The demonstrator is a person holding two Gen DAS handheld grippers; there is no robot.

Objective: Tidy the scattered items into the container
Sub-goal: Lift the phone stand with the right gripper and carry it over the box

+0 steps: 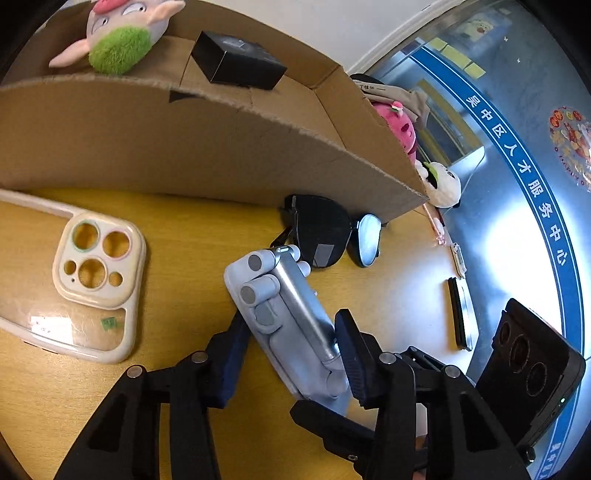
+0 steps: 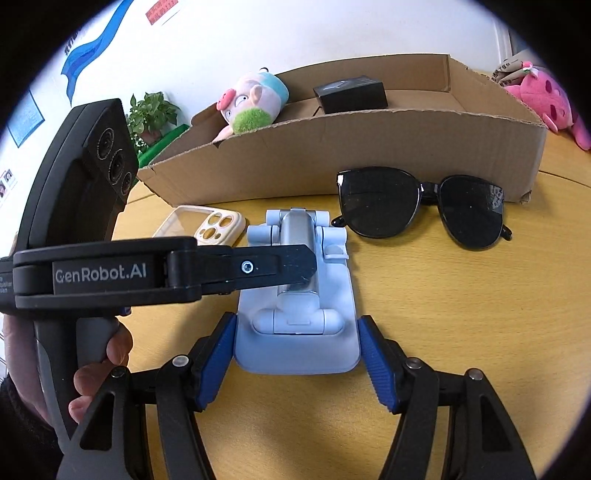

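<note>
Backdrop of an office room – wooden table and decorated walls

The yellow wooden table [image 2: 443, 314] carries everything in the foreground. Behind it rises a white wall [image 2: 295, 29] with a blue ribbon-shaped decal [image 2: 92, 48], a small red sign [image 2: 160, 9] near the top edge and a pale blue poster [image 2: 24, 118] lower left. A leafy potted plant [image 2: 151, 110] stands by that wall. Off the table's other side, a glass partition [image 1: 517, 240] bears a blue band of white Chinese characters [image 1: 517, 162], yellow sticky notes [image 1: 458, 55] and a round red sticker [image 1: 570, 144] – its details blurred.
</note>
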